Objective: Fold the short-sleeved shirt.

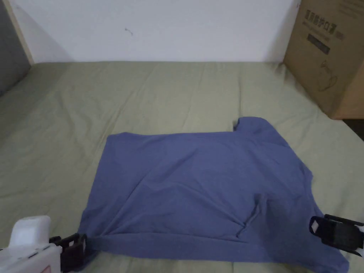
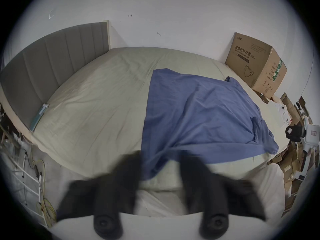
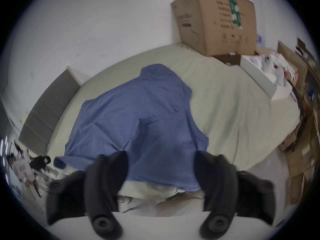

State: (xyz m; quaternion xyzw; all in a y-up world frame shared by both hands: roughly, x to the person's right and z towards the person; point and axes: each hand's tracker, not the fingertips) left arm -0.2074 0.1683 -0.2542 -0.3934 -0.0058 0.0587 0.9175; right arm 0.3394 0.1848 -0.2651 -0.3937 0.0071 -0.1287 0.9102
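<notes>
A blue short-sleeved shirt [image 1: 206,185] lies spread crosswise on the green bed sheet [image 1: 177,96], with a sleeve [image 1: 254,124] sticking out at the far right. My left gripper [image 1: 81,247] is at the shirt's near left corner. In the left gripper view the shirt [image 2: 199,108] runs its corner between the jaws of that gripper [image 2: 159,157], which stand apart. My right gripper [image 1: 314,225] sits at the shirt's near right edge. In the right gripper view its jaws [image 3: 161,155] are wide apart, with the shirt [image 3: 138,119] lying between them.
A large cardboard box [image 1: 330,53] stands at the bed's far right corner against the white wall. A grey headboard [image 2: 52,67] bounds the bed on the left. Boxes and clutter [image 3: 294,139] lie on the floor to the right. Bare sheet stretches beyond the shirt.
</notes>
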